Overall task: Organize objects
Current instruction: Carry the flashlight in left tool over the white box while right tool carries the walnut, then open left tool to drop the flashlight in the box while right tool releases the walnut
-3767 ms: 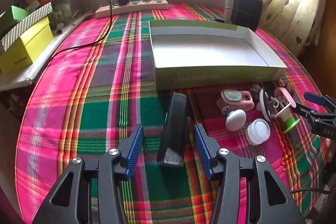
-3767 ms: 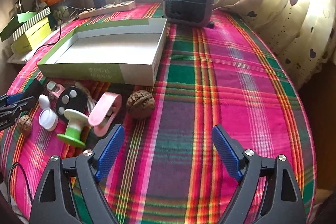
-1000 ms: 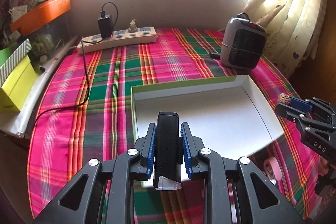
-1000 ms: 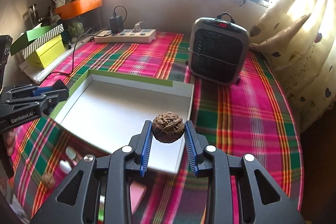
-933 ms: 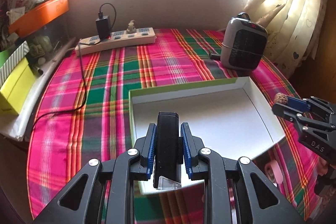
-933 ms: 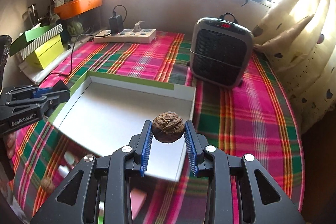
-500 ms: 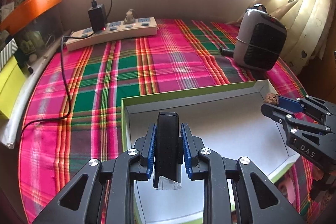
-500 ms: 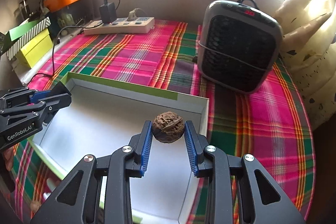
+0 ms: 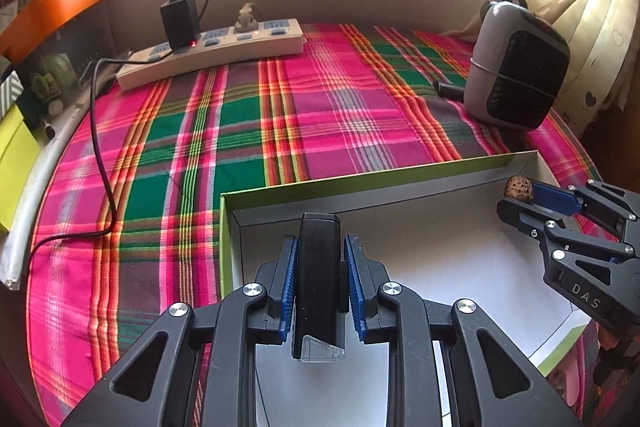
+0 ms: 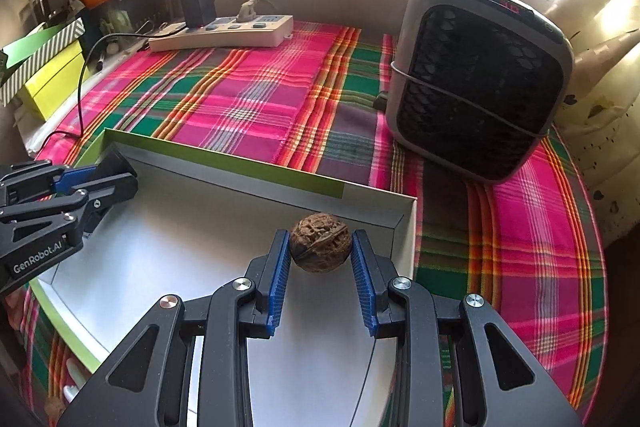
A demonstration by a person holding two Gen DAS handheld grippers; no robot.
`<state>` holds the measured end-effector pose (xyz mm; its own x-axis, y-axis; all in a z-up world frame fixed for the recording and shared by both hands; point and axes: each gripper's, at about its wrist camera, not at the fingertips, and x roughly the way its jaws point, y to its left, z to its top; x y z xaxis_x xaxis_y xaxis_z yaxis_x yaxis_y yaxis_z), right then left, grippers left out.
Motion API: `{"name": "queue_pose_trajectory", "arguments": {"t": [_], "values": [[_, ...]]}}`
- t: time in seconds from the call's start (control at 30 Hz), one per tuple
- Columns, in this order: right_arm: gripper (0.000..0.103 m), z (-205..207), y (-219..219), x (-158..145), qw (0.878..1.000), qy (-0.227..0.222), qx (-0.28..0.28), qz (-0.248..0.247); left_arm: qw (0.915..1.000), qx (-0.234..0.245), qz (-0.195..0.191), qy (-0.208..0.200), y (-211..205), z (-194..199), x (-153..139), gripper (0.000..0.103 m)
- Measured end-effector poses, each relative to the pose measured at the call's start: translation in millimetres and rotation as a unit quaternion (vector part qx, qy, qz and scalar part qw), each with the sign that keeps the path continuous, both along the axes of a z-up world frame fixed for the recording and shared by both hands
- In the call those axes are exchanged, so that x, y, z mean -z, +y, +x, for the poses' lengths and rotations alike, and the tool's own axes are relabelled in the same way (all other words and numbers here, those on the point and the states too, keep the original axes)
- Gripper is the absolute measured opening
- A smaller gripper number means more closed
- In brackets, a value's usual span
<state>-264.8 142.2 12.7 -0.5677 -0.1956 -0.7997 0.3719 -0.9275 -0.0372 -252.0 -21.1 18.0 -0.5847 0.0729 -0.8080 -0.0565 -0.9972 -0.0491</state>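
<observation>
Both loads are over the box (image 9: 400,183) now instead of short of it: my left claw (image 9: 320,279) clamps the black case (image 9: 318,267), my right claw (image 10: 320,267) pinches the walnut (image 10: 320,242). Just lower and release, I reckon.

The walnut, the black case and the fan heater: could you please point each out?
walnut (image 10: 321,242), right wrist view, shell's front.
black case (image 9: 319,275), left wrist view, top face.
fan heater (image 10: 478,93), right wrist view, dark grille.
</observation>
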Motion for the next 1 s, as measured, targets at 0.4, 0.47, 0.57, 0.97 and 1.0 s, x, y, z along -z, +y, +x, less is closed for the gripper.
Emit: {"name": "queue_pose_trajectory", "arguments": {"t": [0.4,0.47,0.57,0.97,1.0], "values": [[0.032,-3.6,-6.3,4.3,1.0,0.001,-0.009,0.015,1.0,0.001,-0.005,0.003,1.9,-1.9,1.2,0.021],[0.032,-3.4,-6.9,4.7,1.0,0.0,-0.01,0.016,1.0,0.0,-0.006,0.003,2.3,-2.5,1.3,0.021],[0.032,-3.3,-7.6,5.0,1.0,0.0,-0.009,0.019,1.0,0.0,-0.006,0.002,2.9,-2.4,1.9,0.021],[0.032,-3.7,-8.3,3.8,1.0,-0.001,-0.002,0.019,1.0,0.008,-0.004,0.002,4.8,-1.5,1.3,0.03],[0.032,-3.6,-8.3,3.5,1.0,-0.001,-0.002,0.019,1.0,0.008,-0.003,0.002,4.8,-1.3,1.2,0.032]]}}
